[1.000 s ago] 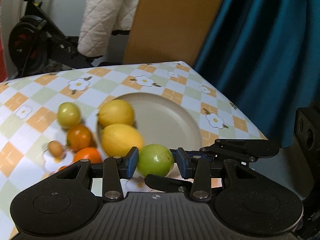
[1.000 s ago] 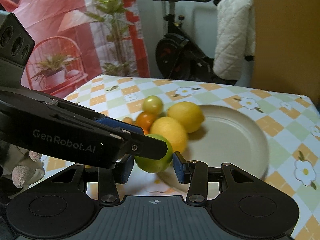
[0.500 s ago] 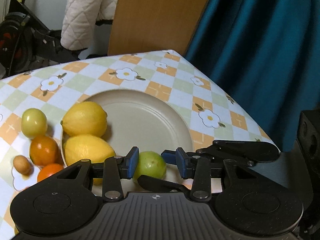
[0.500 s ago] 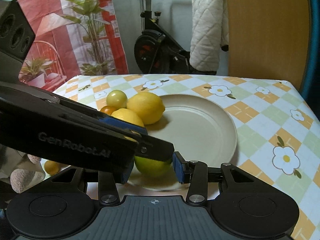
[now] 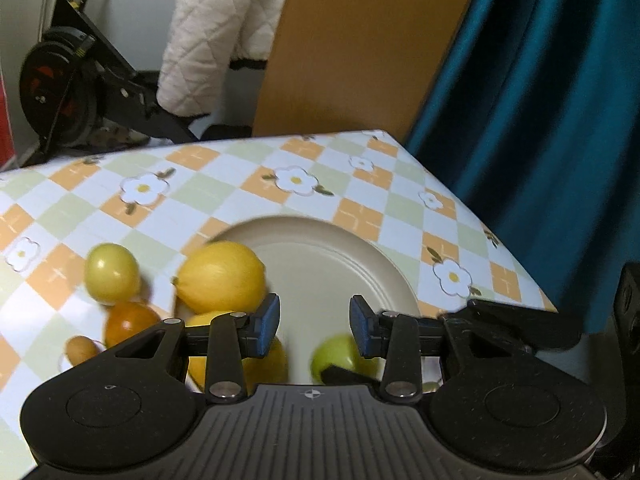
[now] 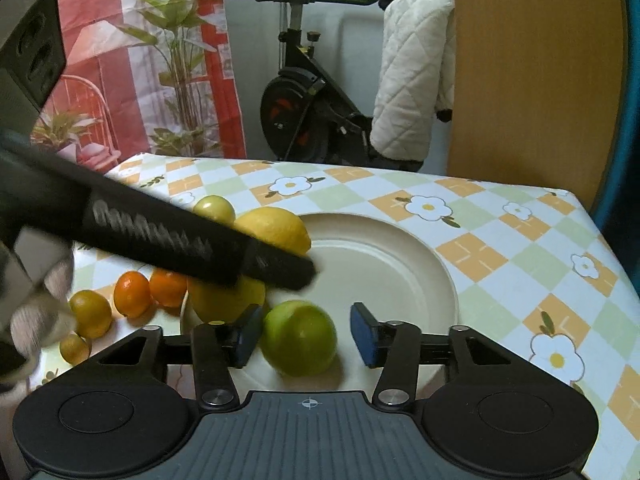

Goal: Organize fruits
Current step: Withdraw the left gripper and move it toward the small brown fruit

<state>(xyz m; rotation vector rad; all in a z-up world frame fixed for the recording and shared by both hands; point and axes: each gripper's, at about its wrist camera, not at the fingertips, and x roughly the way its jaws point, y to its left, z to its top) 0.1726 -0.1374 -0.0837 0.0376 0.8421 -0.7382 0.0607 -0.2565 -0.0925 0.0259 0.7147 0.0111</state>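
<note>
sitting on the near edge of the plate point(image 6: 400, 264), the green fruit point(image 6: 299, 338) lies between the pads of the right gripper point(image 6: 306, 340), close against the left pad and clear of the right one as the jaws spread open. the left gripper point(image 5: 314, 324) hangs above the plate with its jaws apart and nothing between them, the green fruit point(image 5: 334, 354) low beside its right pad. two lemons point(image 6: 272, 228) rest at the plate's left edge.
</note>
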